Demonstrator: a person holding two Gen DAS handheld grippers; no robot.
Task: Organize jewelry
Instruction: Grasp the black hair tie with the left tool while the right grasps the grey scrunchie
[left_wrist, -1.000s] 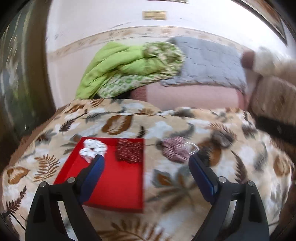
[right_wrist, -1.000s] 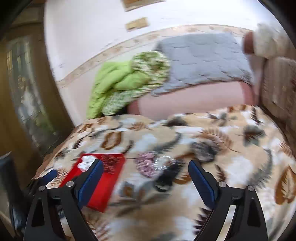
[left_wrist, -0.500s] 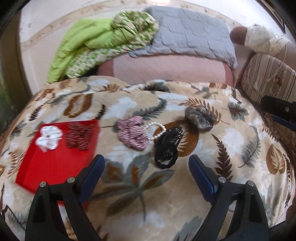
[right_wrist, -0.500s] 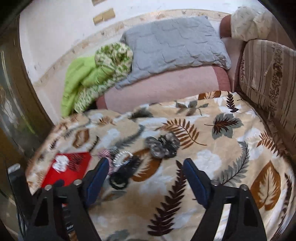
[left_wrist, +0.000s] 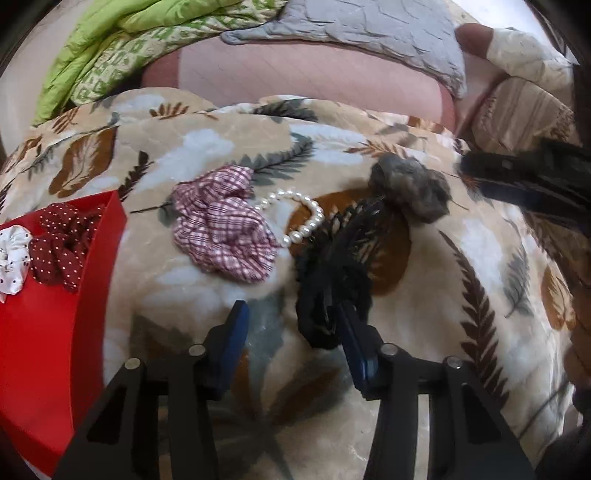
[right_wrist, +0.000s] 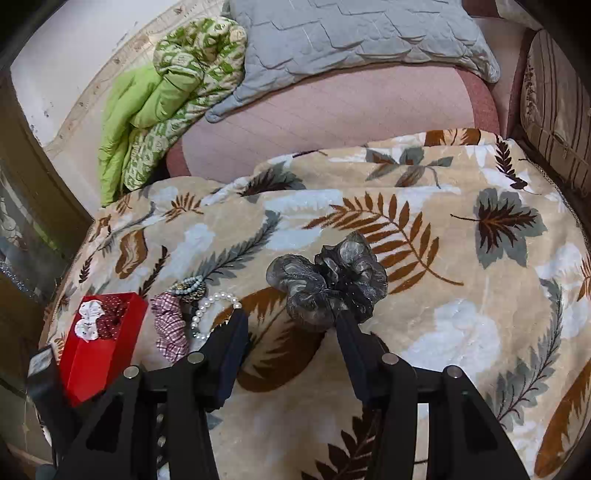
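A red tray (left_wrist: 44, 354) at the left holds a white scrunchie (left_wrist: 13, 249) and a dark red dotted scrunchie (left_wrist: 61, 242). On the leaf-print blanket lie a pink checked scrunchie (left_wrist: 221, 236), a pearl bracelet (left_wrist: 299, 218), a black scrunchie (left_wrist: 332, 284) and a grey scrunchie (left_wrist: 410, 192). My left gripper (left_wrist: 291, 317) is open, low over the blanket, its right finger against the black scrunchie. My right gripper (right_wrist: 290, 319) is open just in front of the grey scrunchie (right_wrist: 328, 280), its right finger touching it. The tray (right_wrist: 99, 343) and the bracelet (right_wrist: 207, 310) also show there.
The leaf-print blanket (right_wrist: 461, 280) covers the bed. Behind it lie a pink mattress (right_wrist: 325, 122), a grey pillow (right_wrist: 351, 40) and a folded green quilt (right_wrist: 159, 107). A striped cushion (right_wrist: 557, 122) stands at the right. A small beaded item (right_wrist: 188, 286) lies beyond the checked scrunchie.
Both grippers have moved forward and down to the blanket and narrowed. The left one has swung right from the tray to the black scrunchie. The right one has reached the grey scrunchie.
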